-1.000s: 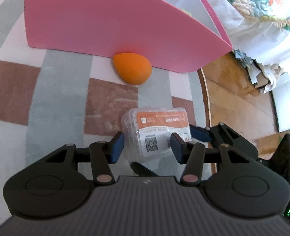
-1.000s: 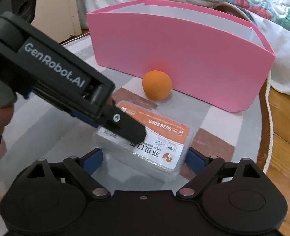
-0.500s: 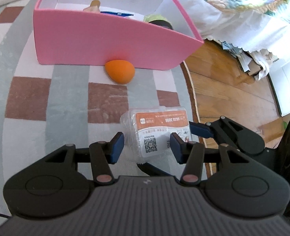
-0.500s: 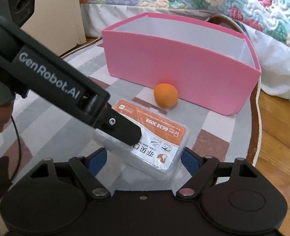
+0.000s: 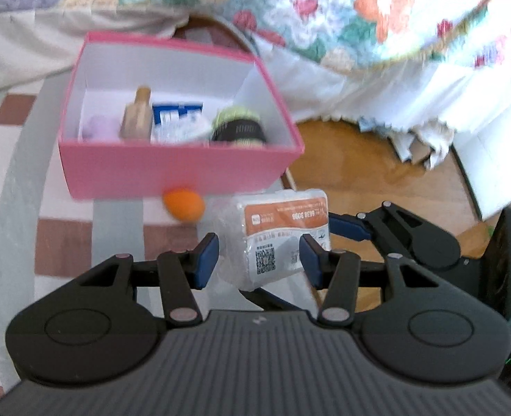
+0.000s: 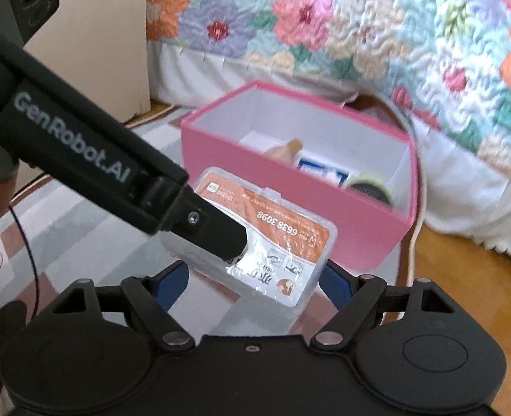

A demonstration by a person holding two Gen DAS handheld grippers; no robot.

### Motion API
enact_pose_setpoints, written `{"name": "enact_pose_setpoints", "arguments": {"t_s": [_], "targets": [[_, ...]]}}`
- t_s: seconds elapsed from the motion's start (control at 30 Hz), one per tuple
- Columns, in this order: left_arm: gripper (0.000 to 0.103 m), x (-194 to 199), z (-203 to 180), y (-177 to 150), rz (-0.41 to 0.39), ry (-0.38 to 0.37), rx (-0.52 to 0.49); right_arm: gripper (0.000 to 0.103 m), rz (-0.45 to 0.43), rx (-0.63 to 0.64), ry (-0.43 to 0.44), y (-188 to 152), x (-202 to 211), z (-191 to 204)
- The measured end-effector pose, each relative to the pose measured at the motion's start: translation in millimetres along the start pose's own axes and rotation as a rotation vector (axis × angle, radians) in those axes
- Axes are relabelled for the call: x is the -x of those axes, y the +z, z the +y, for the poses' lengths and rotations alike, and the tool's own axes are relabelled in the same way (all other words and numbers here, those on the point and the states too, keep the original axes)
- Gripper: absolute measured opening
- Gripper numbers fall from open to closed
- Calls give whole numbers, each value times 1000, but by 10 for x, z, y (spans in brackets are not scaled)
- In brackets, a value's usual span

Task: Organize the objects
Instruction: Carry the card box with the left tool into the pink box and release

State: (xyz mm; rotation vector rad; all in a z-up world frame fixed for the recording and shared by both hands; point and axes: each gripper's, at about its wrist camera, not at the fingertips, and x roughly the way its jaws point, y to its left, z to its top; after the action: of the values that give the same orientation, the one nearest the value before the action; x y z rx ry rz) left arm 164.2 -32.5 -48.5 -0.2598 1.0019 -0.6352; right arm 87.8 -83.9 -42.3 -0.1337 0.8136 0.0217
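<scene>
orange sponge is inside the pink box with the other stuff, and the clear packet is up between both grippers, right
Not quite. The orange sponge is not inside the pink box; it lies on the rug just outside the box's front wall, as the left wrist view shows. The clear packet is indeed up between the left gripper and right gripper.

Floral quilt (image 6: 342, 31) hangs beside checked rug (image 5: 64, 239), wood floor (image 5: 376, 180).

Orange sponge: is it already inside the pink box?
No, the orange sponge lies on the rug outside, against the pink box's front wall.
</scene>
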Motion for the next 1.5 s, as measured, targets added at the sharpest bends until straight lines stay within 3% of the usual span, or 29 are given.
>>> {"name": "enact_pose_setpoints", "arguments": {"t_s": [0.17,0.37,0.67,1.1,1.5], "targets": [[49,150,-120,447,-53,35,-35,86,-60,57,-21,371,55,-167],[50,88,8,1023,-106,85,-13,86,-91,103,-16,937,-61,-409],[51,-529,512,1707,-85,81,126,86,29,104,59,1635,-890,-885],[49,-1667,1227,1784,38,89,277,86,276,-54,139,1458,-2186,-1261],[48,-1930,1368,1667,74,94,338,85,368,-85,156,1315,-2559,-1323]]}}
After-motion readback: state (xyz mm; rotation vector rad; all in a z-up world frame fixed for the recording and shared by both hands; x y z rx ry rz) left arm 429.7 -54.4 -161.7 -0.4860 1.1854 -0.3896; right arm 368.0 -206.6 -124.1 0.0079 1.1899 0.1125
